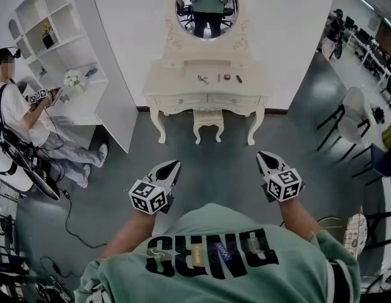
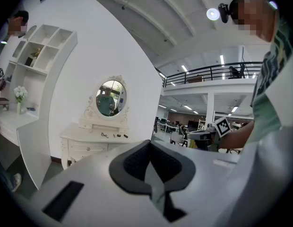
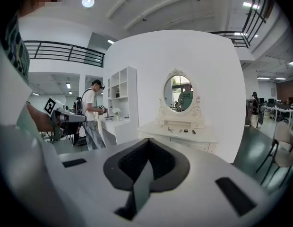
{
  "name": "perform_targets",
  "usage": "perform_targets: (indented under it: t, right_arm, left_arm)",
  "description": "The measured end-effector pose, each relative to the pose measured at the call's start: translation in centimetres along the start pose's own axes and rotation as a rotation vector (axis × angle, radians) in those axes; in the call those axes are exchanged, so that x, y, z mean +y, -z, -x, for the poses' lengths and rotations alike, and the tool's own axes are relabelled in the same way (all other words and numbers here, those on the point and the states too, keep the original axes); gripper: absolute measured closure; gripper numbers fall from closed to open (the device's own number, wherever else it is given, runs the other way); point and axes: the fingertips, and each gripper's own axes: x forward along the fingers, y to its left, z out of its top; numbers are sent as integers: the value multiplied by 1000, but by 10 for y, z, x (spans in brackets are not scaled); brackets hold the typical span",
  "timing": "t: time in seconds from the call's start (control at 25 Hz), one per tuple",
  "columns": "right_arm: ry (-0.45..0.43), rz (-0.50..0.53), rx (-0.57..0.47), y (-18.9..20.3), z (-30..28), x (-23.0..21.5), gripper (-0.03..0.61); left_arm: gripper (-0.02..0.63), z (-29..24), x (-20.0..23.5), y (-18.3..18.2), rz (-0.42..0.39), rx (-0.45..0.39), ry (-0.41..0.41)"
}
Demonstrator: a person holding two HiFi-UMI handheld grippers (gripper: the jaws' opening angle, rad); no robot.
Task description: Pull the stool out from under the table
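Observation:
A white carved stool [image 1: 208,121] stands tucked under the white dressing table [image 1: 183,87] against the far wall, below an oval mirror [image 1: 209,6]. My left gripper [image 1: 175,165] and right gripper [image 1: 259,154] hang side by side in front of my chest, well short of the table, both pointing toward it. Both are shut with nothing between the jaws. In the left gripper view the table [image 2: 85,137] sits left of the closed jaws [image 2: 149,143]; in the right gripper view the table [image 3: 177,132] lies straight ahead beyond the closed jaws [image 3: 148,142]. The stool is hidden in both gripper views.
A white shelf unit [image 1: 69,55] stands left of the table, and a person [image 1: 22,122] sits beside it with cables on the floor. Chairs [image 1: 350,122] stand at the right. Small items [image 1: 221,78] lie on the tabletop. Grey floor stretches between me and the table.

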Motion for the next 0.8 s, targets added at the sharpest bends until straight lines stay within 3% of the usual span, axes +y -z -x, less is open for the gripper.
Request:
perform_targets:
  t: [0.48, 0.8]
  right_arm:
    - [-3, 6, 0, 3, 3, -8, 584]
    - [10, -6, -26, 1, 34, -28, 584]
  left_arm:
    - [606, -7, -5, 2, 9, -11, -14]
    - [606, -18, -39, 0, 2, -15, -17]
